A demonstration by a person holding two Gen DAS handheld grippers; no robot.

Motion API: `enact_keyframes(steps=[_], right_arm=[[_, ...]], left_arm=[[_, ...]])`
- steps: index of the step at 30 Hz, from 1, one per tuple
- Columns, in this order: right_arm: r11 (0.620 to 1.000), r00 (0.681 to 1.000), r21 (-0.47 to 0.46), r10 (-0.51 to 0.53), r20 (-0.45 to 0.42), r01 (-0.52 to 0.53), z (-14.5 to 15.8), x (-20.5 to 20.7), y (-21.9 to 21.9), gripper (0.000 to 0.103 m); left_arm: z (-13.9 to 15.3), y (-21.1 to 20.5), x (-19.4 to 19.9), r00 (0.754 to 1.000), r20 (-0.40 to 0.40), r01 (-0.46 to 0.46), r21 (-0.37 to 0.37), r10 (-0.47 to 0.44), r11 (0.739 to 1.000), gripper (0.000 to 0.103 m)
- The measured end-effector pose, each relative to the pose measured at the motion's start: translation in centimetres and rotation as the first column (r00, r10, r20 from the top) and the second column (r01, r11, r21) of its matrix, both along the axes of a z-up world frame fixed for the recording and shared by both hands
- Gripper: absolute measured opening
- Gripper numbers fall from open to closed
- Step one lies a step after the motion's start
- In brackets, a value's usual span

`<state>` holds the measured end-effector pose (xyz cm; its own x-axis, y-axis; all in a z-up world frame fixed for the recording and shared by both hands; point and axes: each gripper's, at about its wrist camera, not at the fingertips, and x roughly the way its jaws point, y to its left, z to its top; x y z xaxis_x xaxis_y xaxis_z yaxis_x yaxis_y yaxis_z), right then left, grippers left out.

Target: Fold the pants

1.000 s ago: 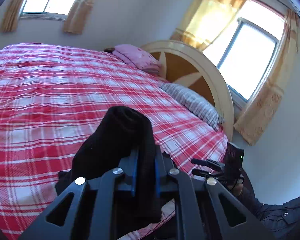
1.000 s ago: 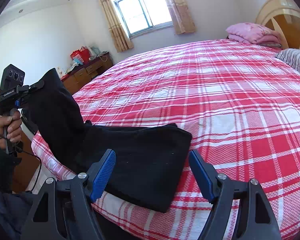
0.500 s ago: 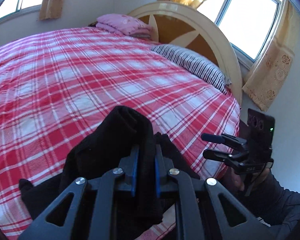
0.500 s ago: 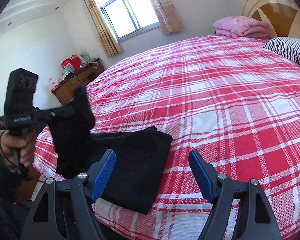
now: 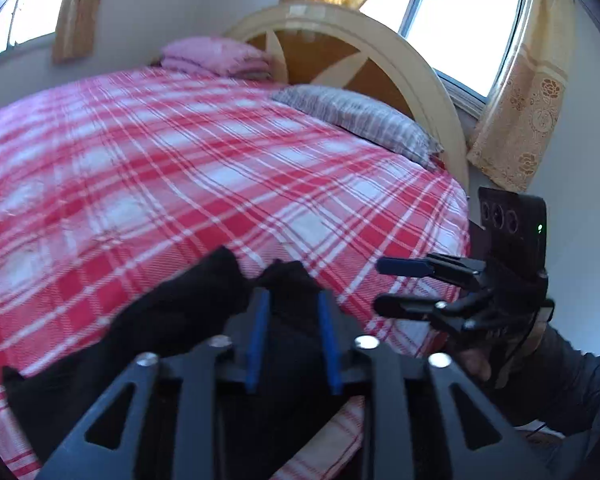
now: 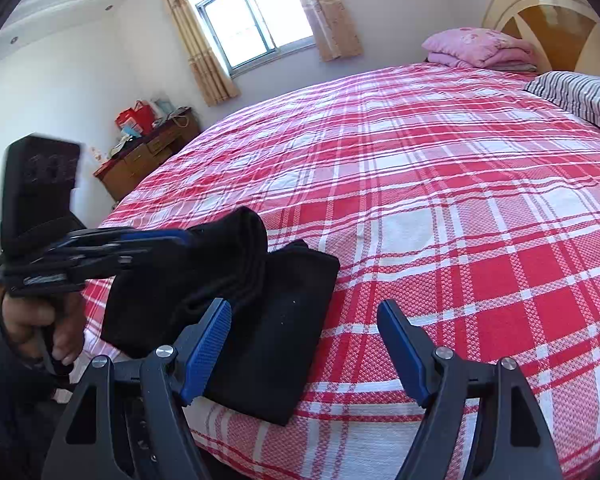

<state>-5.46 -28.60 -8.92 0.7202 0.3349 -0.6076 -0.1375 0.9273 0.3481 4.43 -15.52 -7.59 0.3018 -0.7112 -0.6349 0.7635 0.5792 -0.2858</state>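
Between my left gripper's blue pads a fold of the black pants still sits, but the jaws have just been opening and there is now a visible gap on either side of the cloth, so I read the grasp as let go, with the fabric only lying between the fingers. From the right wrist view the same left gripper reaches in from the side, its tips at the top of a raised hump of the pants, and a hand grips its handle below.

My right gripper stands wide apart and empty; its left pad hangs over the near part of the folded stack, and I cannot tell whether it touches the cloth, while its right pad is over bare bedspread. In the left wrist view the right gripper shows side-on just beside the pants, fingers parted, nothing between them.

The pants lie folded into a thick dark bundle at the near corner of the bed, on the red-and-white plaid cover, close to the mattress edge. Farther up the bed a striped pillow rests by the rounded headboard, and a pink folded quilt sits next to it. Curtained windows and a wooden desk stand behind.
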Motion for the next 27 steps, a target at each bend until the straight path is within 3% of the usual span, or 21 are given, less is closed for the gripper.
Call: enact_keyframes(steps=[2,7,9,14,16,18,24,27], right_arm=[[0.999,0.999,0.023,0.038,0.012,-0.038,0.9,-0.1,1.1,0.077],[0.99,0.993,0.092,0.109,-0.045,-0.104,1.3,1.8,3.8,0.077],[0.983,0.987,0.151,0.12,-0.105,-0.103,0.3,3.3,4.2,0.077],[0.96,0.963,0.267,0.147,-0.227,-0.084,-2.6,5.5,4.4,0.075],[0.961,0.953,0.26,0.161,-0.257,-0.092,-3.3,5.9,4.8,0.043],[0.962,0.953,0.245,0.182,-0.244,-0.122,-3.3,5.5,5.4,0.02],[0.975,0.979,0.125,0.192,-0.064,-0.183,1.2,1.6,6.3,0.015],[0.985,0.987,0.092,0.152,-0.054,-0.146,1.8,0.1,5.1,0.015]], left_arm=[[0.4,2.6,-0.3,0.996,0.051,-0.068,0.007,0.068,0.998,0.06],[-0.9,6.7,0.0,0.979,0.088,-0.19,0.048,0.185,0.981,0.061],[-2.1,7.6,0.5,0.962,0.111,-0.259,0.102,0.248,0.96,0.063],[-4.2,8.5,1.2,0.957,0.079,-0.287,0.13,0.279,0.949,0.066],[-4.8,8.7,1.3,0.954,0.074,-0.298,0.131,0.29,0.946,0.066],[-4.9,8.9,1.3,0.953,0.067,-0.302,0.124,0.296,0.945,0.066],[-4.8,9.2,0.9,0.949,0.067,-0.314,0.11,0.308,0.943,0.066],[-5.1,9.1,1.1,0.949,0.06,-0.315,0.109,0.31,0.943,0.069]])
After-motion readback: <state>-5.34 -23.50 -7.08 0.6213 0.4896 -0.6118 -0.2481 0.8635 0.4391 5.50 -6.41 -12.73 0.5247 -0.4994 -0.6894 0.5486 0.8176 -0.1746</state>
